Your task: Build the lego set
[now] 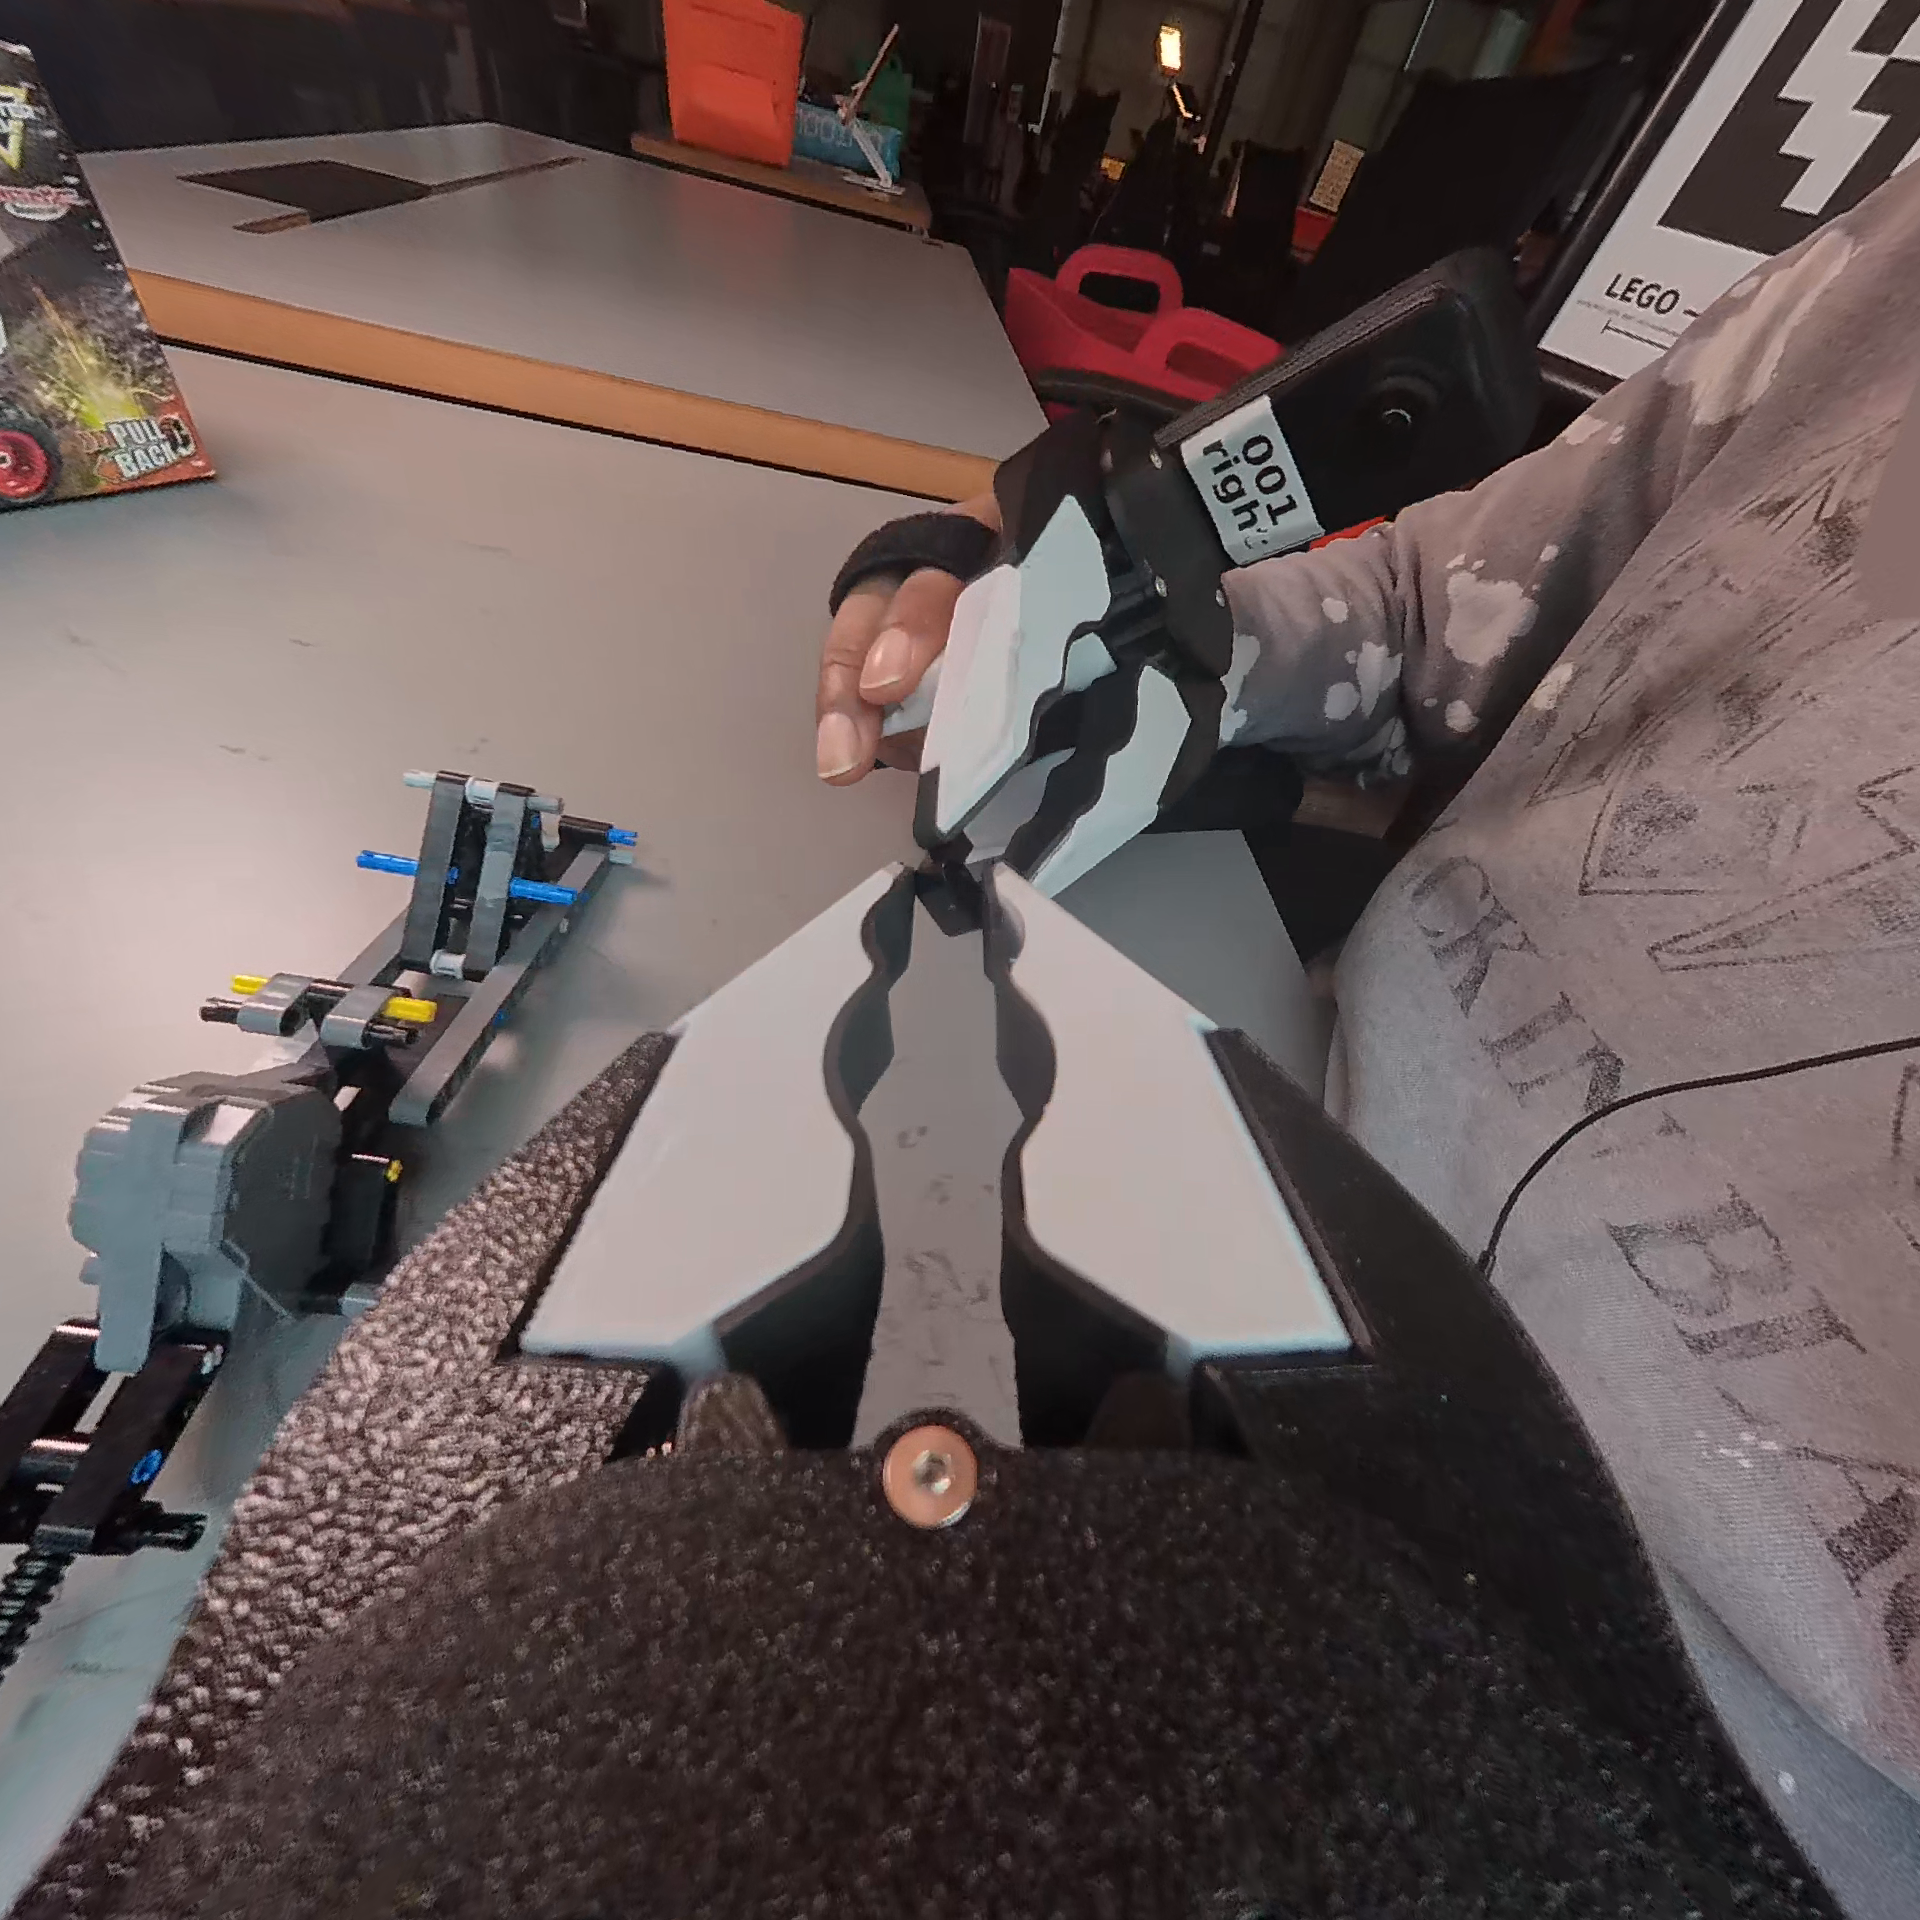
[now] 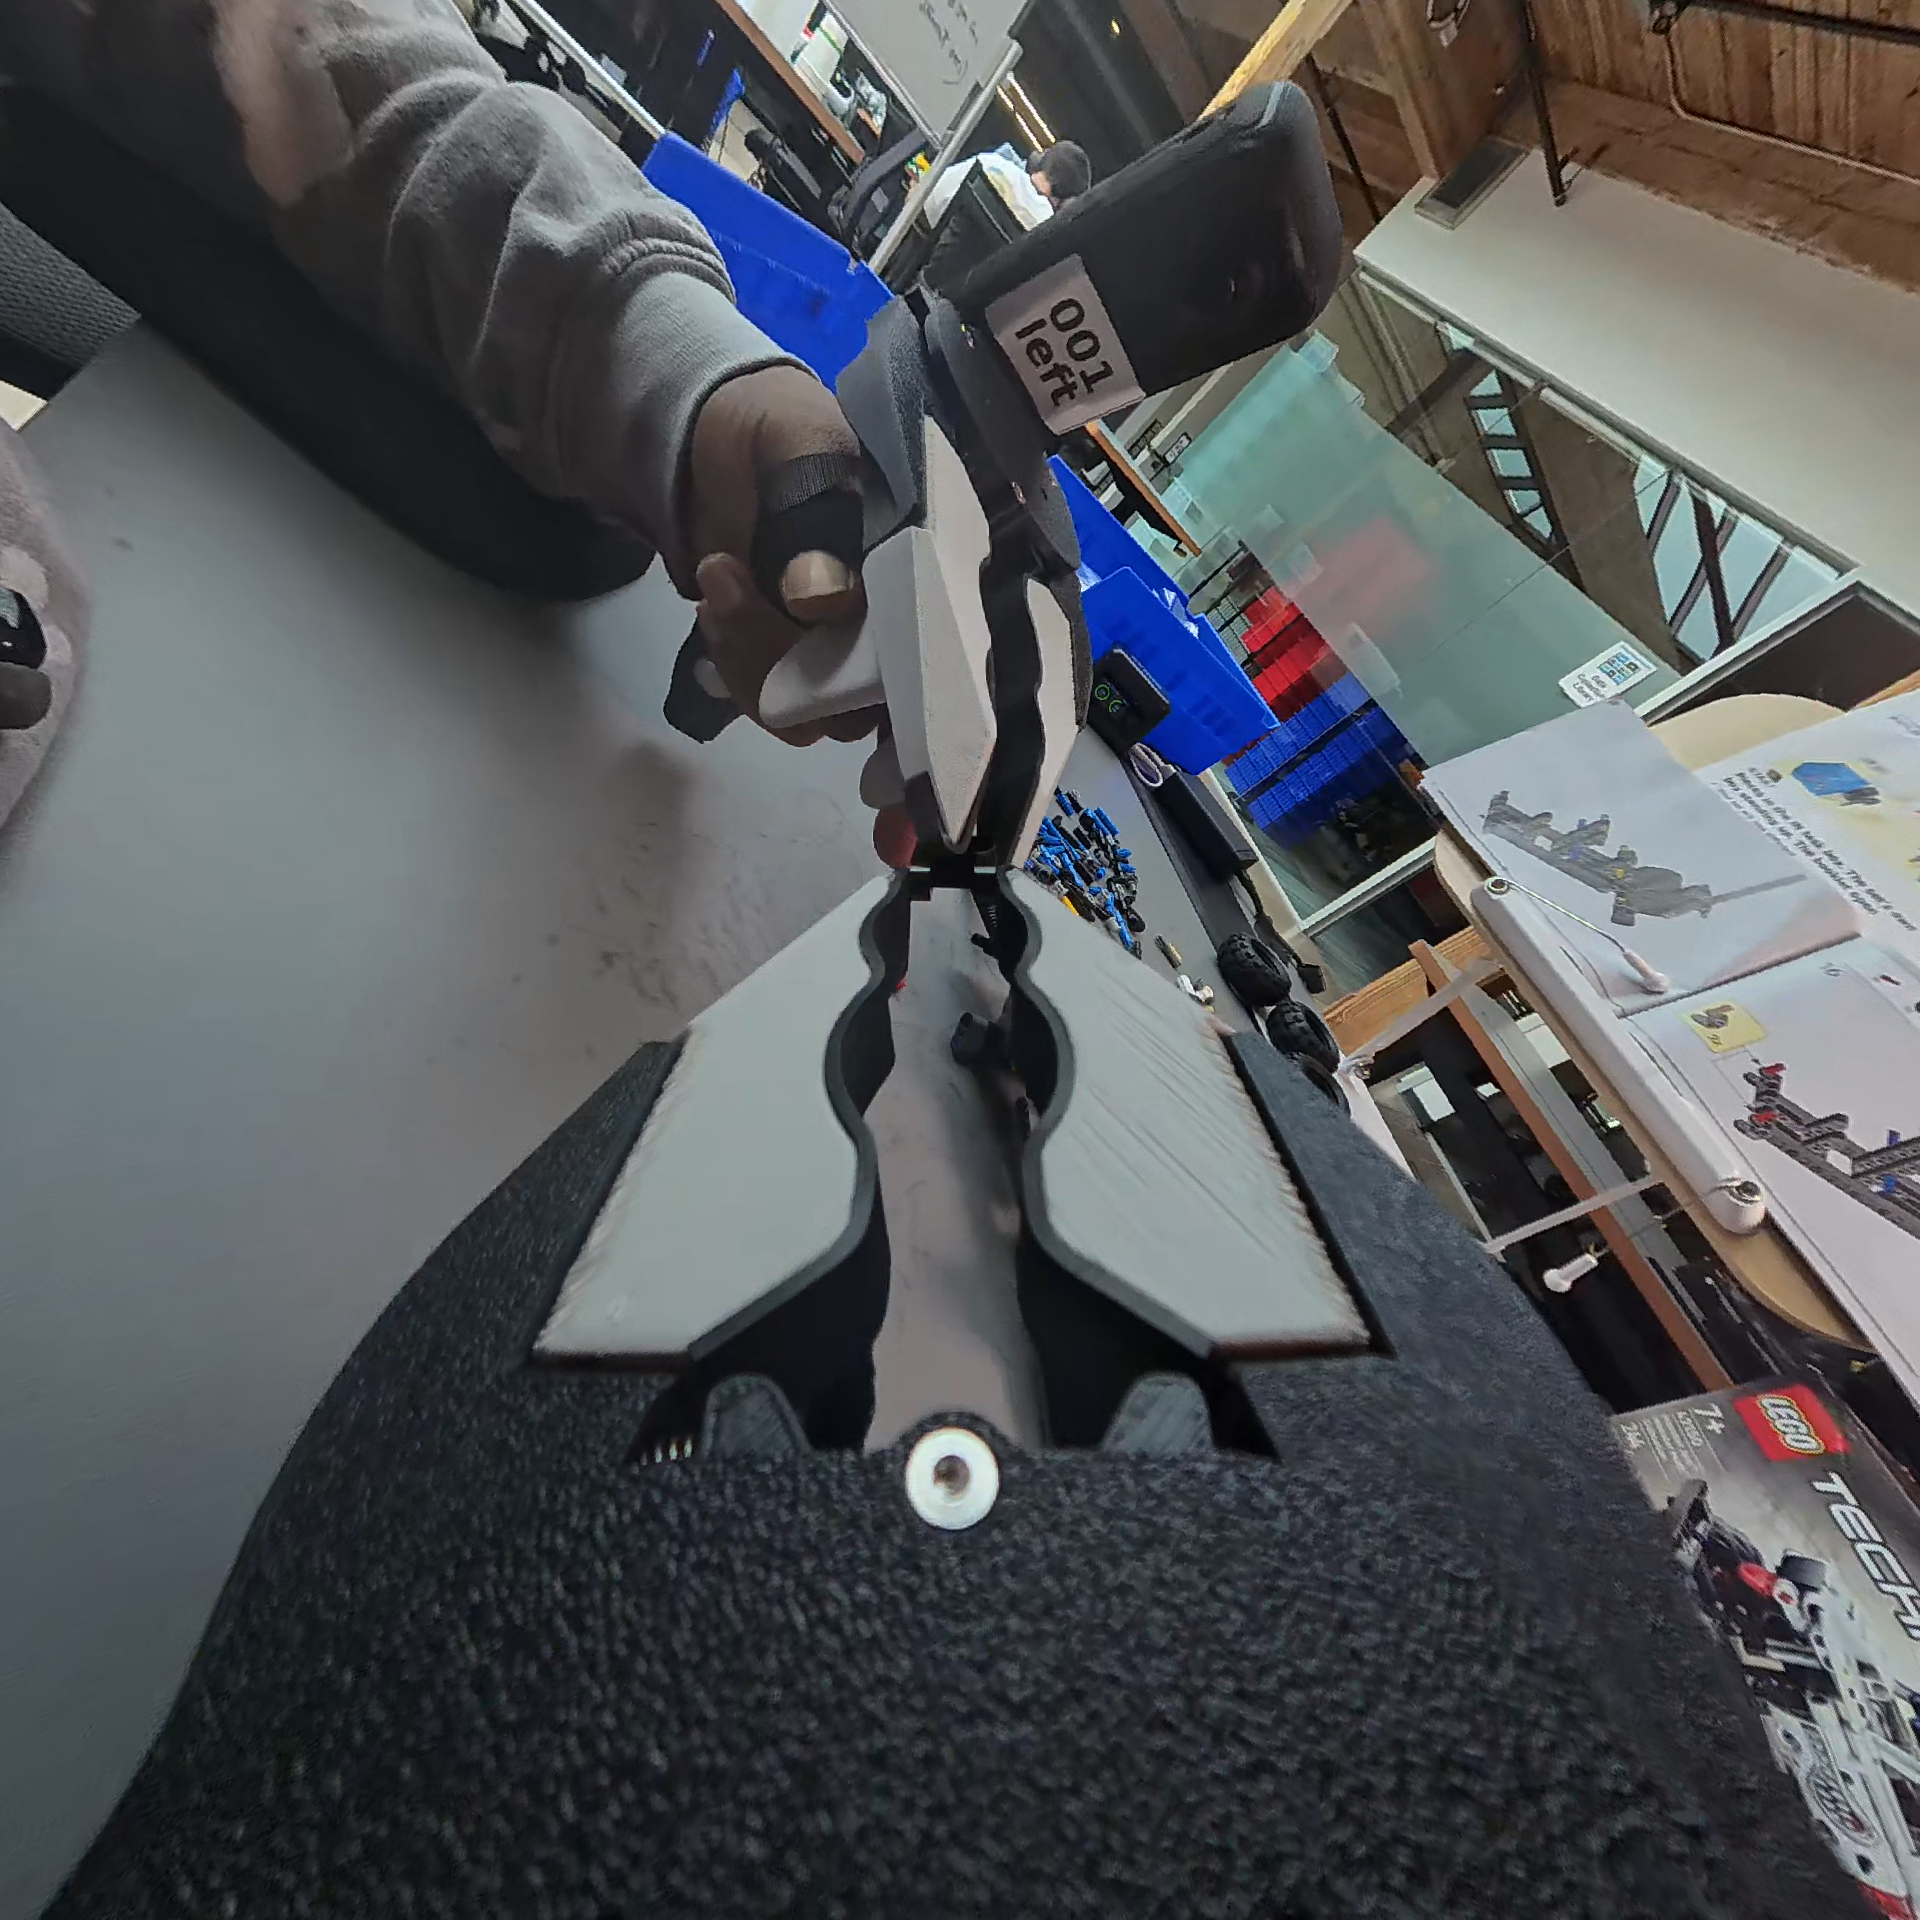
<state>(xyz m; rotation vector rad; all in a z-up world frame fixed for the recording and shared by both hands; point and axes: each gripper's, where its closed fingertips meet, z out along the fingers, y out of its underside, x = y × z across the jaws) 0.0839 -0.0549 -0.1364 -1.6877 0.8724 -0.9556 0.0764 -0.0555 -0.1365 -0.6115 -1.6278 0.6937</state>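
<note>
My left gripper [image 1: 951, 896] and my right gripper [image 2: 951, 883] meet tip to tip above the grey table [image 1: 436, 644]. Both are nearly closed on a small black lego piece [image 1: 948, 909], which also shows between the tips in the right wrist view [image 2: 940, 876]. The right gripper [image 1: 954, 847] comes down from above in the left wrist view; the left gripper [image 2: 961, 844] does the same in the right wrist view. The piece's shape is mostly hidden by the fingertips. The part-built black and grey chassis [image 1: 416, 987], with blue and yellow pins, lies on the table to the left.
A lego box [image 1: 73, 312] stands at the far left. A pile of loose blue and black parts [image 2: 1086, 868] and black tyres [image 2: 1273, 982] lie beyond the grippers. An open instruction booklet [image 2: 1662, 862] and another box [image 2: 1787, 1558] are on the right. A grey-sleeved arm [image 1: 1558, 727] is close by. My left and right fingertips are right by each other.
</note>
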